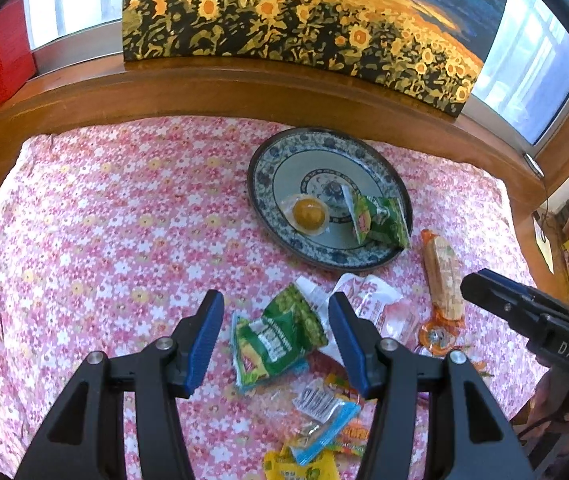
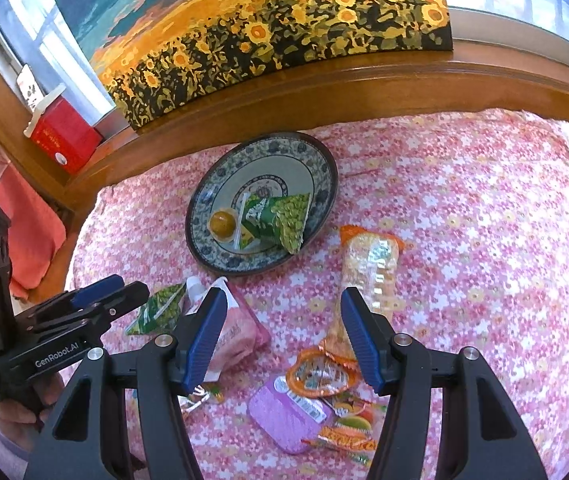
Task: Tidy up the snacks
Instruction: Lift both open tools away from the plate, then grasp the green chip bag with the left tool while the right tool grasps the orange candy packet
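Floral cloth [image 1: 104,220] under a sunflower painting [image 1: 284,12] — snacks strewn below the plate [image 1: 284,152].
Left gripper [image 1: 276,336] gapes over a green packet [image 1: 280,336]; right gripper [image 2: 284,336] wide, empty — open cloth rightward.

You are looking at a matt cotton-like floral cloth [image 1: 124,220], faintly creased, lying under a glossy glazed ceramic plate [image 1: 268,168]. The green snack packets [image 1: 284,336] are shining as crinkled plastic film, and the long orange wafer pack [image 2: 368,268] is glinting with foil-like wrap. The purple pack [image 2: 280,412] is showing a finely textured, metallic sheen. Your left hand-held gripper [image 1: 276,336] and right hand-held gripper [image 2: 284,336] are showing matt black plastic arms, ribbed blue rubbery pads [image 1: 204,340] and bright metal pins. The wooden ledge [image 1: 224,84] is gleaming with varnish.
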The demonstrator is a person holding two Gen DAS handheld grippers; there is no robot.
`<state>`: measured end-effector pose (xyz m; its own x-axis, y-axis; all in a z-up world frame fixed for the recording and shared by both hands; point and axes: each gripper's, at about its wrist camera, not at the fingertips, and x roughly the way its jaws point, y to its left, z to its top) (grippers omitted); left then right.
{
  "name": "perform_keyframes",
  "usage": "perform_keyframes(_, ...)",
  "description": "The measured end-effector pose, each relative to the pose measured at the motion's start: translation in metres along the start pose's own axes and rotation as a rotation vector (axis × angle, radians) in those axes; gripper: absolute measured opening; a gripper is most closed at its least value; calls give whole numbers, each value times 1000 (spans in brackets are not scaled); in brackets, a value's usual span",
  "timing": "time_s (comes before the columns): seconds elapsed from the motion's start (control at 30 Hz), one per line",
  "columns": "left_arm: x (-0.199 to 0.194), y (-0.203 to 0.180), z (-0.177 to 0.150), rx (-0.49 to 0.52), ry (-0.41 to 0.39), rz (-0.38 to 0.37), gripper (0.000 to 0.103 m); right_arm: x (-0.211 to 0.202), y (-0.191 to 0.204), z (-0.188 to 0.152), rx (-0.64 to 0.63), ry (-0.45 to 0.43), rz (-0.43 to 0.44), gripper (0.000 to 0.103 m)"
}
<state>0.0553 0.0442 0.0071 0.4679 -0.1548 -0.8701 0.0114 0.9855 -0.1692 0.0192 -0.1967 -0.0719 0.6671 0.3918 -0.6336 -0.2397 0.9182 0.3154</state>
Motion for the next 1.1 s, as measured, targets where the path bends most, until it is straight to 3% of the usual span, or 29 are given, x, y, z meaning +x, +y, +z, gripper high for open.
perform_keyframes(0.6,1,0,-24,-22,31,2,58,-9,-8,-23,30,33,-22,61)
perform_keyframes(0.87,13,-7,-26,3,47,-4,58,-13,-16,-34,52,44,-36,61)
perform_keyframes(1.1,26,-13,-25,41,49,36,58,-16,-25,-44,71,59,-64,61)
